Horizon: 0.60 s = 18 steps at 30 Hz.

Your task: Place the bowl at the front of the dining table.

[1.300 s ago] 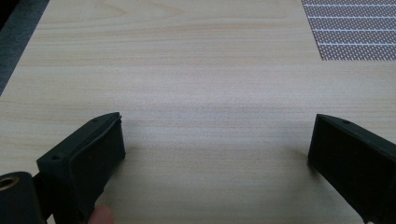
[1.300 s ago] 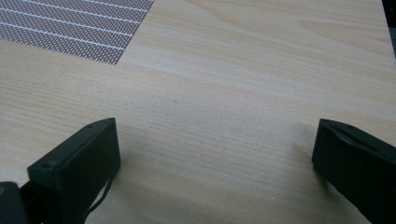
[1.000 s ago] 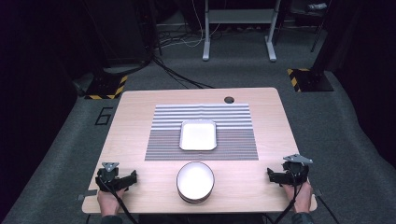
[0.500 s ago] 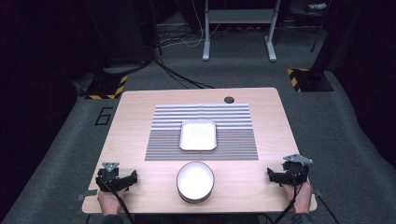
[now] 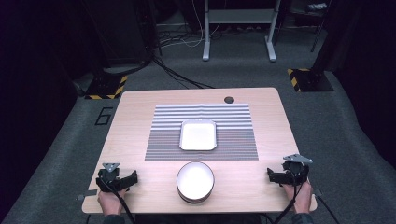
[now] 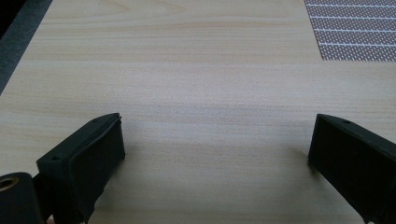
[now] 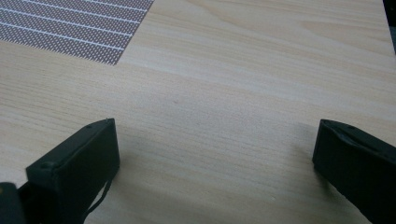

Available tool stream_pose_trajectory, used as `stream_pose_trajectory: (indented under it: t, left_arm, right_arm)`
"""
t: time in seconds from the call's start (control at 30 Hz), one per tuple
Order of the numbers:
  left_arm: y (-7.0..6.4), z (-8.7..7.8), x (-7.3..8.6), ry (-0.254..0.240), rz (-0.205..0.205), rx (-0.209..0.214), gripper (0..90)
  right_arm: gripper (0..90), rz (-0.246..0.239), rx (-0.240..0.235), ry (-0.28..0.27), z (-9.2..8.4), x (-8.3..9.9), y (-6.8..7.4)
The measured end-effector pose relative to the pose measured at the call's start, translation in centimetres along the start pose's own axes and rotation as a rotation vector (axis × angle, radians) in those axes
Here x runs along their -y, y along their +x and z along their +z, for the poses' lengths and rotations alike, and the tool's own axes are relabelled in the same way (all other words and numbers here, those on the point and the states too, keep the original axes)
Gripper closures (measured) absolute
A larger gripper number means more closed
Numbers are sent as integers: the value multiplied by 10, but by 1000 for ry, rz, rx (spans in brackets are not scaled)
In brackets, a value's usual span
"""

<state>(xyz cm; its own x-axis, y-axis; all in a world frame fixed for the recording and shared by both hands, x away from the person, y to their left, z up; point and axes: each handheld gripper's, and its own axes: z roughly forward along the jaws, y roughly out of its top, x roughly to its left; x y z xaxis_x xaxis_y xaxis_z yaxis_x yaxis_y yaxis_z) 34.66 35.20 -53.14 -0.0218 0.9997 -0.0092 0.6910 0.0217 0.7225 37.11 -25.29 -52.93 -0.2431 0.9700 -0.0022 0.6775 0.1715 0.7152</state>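
Wooden table (image 5: 135,116), striped mat (image 5: 233,126) at centre under white square tray (image 5: 198,135), round bowl (image 5: 195,181) at 6 o'clock, left gripper (image 5: 122,180) at 8 o'clock and right gripper (image 5: 278,176) at 4 o'clock, both jaws spread wide, empty, over bare wood.

White rectangular tray (image 5: 198,135) on striped mat (image 5: 233,122), round bowl (image 5: 195,181) nearer

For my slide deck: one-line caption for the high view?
Two open grippers, left gripper and right gripper, rest beside stacked bowls; a tray sits on a striped mat.
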Motion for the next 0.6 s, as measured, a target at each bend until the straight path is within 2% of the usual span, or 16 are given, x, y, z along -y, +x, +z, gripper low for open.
stream_pose_trajectory:
  t: [0.23, 0.4, 0.47, 0.53, 0.57, 0.6]
  left_arm:
    - [-1, 0, 0, 6, 0, -2, 21]
    - [-3, 0, -1, 15, 15, 14, 16]
    - [-3, 0, -1, 18, 17, 15, 16]
    - [-6, -1, -2, 27, 22, 23, 11]
    - [-7, -2, -2, 26, 26, 26, 8]
    - [-8, -3, -2, 22, 27, 30, 8]
  right_arm:
    - [0, -10, -11, 5, 0, 0, 1]
    - [0, -21, -25, 16, 0, -2, 1]
    - [0, -13, -39, 14, 0, -3, 1]
    - [0, 14, -63, 3, -2, -3, 0]
    - [0, 43, -86, -14, -5, -4, 1]
    - [0, 43, -86, -14, -5, -4, 1]
